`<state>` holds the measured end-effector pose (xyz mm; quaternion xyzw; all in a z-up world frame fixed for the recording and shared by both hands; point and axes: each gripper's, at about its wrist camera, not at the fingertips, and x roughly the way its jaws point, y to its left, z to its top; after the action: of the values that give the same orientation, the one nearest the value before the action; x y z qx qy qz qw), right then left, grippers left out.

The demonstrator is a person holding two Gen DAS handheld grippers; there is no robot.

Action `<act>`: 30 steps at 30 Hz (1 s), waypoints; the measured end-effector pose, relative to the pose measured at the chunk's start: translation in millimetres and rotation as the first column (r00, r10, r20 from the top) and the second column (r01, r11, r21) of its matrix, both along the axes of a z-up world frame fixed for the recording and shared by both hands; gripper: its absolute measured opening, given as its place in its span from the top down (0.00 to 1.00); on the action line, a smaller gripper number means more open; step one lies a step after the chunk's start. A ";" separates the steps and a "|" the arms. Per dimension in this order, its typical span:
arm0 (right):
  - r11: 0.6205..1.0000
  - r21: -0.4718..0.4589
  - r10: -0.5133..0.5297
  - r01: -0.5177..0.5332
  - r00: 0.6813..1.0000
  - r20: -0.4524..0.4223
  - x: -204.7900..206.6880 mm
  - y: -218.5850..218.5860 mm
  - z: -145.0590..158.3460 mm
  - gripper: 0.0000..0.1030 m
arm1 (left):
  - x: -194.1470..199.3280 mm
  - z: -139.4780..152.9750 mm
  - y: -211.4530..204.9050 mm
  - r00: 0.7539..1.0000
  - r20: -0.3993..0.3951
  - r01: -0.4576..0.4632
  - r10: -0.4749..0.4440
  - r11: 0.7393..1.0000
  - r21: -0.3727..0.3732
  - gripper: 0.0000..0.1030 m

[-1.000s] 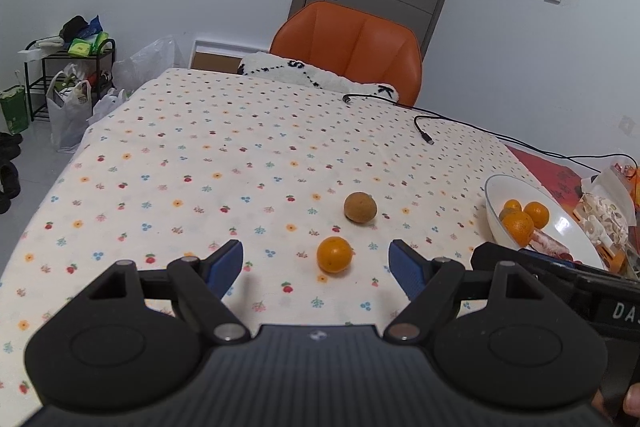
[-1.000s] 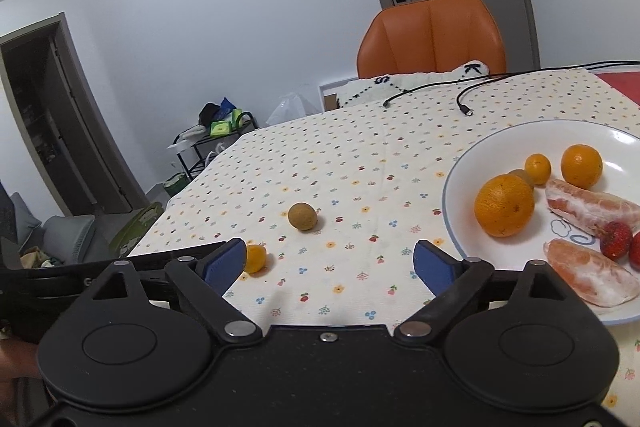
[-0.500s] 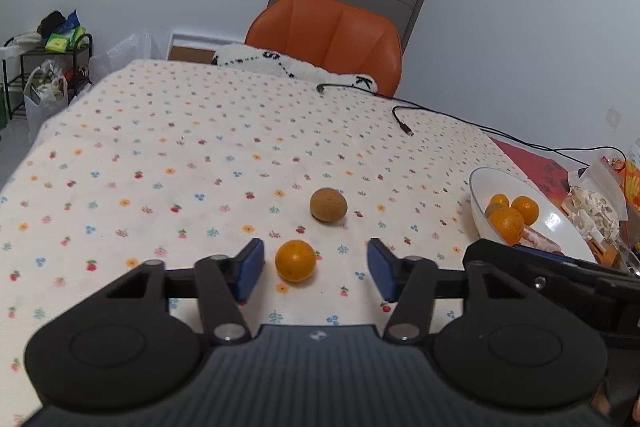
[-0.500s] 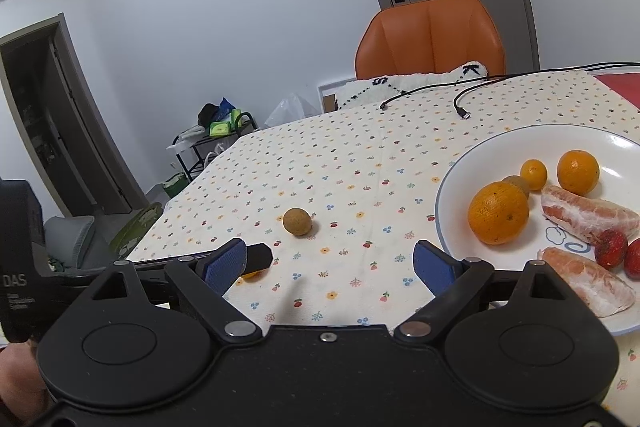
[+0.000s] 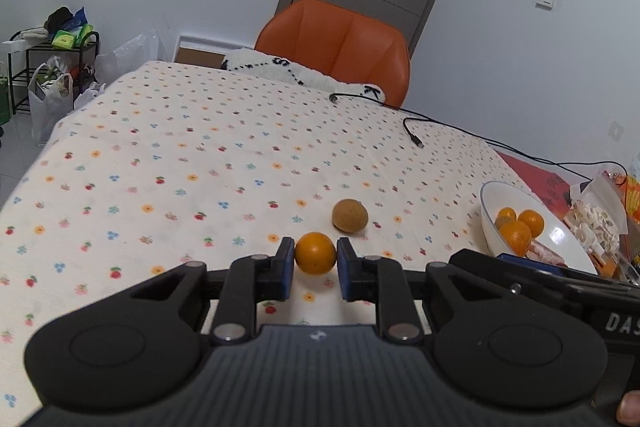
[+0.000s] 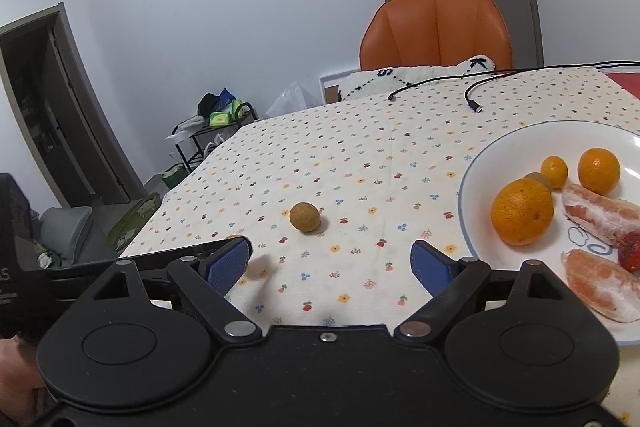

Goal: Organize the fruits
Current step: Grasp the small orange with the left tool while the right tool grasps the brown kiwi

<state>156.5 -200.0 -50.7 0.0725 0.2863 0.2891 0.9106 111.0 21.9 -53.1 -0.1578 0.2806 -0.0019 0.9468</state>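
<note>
My left gripper [image 5: 316, 269] is shut on a small orange [image 5: 315, 253] that rests on the flowered tablecloth. Just beyond it lies a round brown fruit [image 5: 350, 215], also seen in the right wrist view as the brown fruit [image 6: 305, 216]. A white plate [image 6: 500, 147] at the right holds three oranges, of which the biggest orange [image 6: 522, 211] lies nearest, peeled citrus segments [image 6: 600, 213] and a strawberry. My right gripper [image 6: 329, 263] hangs open over the cloth beside the plate, with nothing between its fingers. The same plate [image 5: 560, 239] shows at the right of the left wrist view.
An orange chair [image 5: 340, 43] stands behind the table with a white knitted cloth [image 5: 296, 73] at the far edge. Black cables [image 5: 416, 135] run across the far right of the table. Snack packets [image 5: 600, 215] lie right of the plate. A rack [image 5: 52, 59] with bags stands at the left wall.
My left gripper has moved forward and closed its fingers on the small orange. The right gripper has drifted a little toward the plate and stays open.
</note>
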 end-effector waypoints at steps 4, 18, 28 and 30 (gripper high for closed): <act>1.000 -0.006 -0.008 0.008 1.000 0.001 1.9 4.7 -0.4 0.17 | -4.5 2.5 7.6 1.000 0.011 -0.020 0.020 1.000 0.000 0.80; 1.000 -0.018 0.009 -0.009 1.000 -0.007 11.8 27.9 -3.9 0.24 | -23.1 9.7 35.3 0.995 0.027 -0.095 0.095 0.996 0.000 0.80; 0.998 -0.053 0.036 -0.037 0.999 -0.011 26.2 51.2 -6.4 0.33 | -32.5 11.5 58.1 0.988 0.040 -0.152 0.152 0.988 -0.006 0.80; 0.997 -0.062 0.035 -0.036 0.999 -0.009 30.0 56.5 -6.5 0.37 | -34.5 11.6 62.8 0.986 0.040 -0.162 0.162 0.987 -0.005 0.80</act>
<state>186.5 -143.4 -57.2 0.0404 0.3001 0.2959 0.9060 76.5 84.7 -41.5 -0.1808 0.2474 0.0717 0.9492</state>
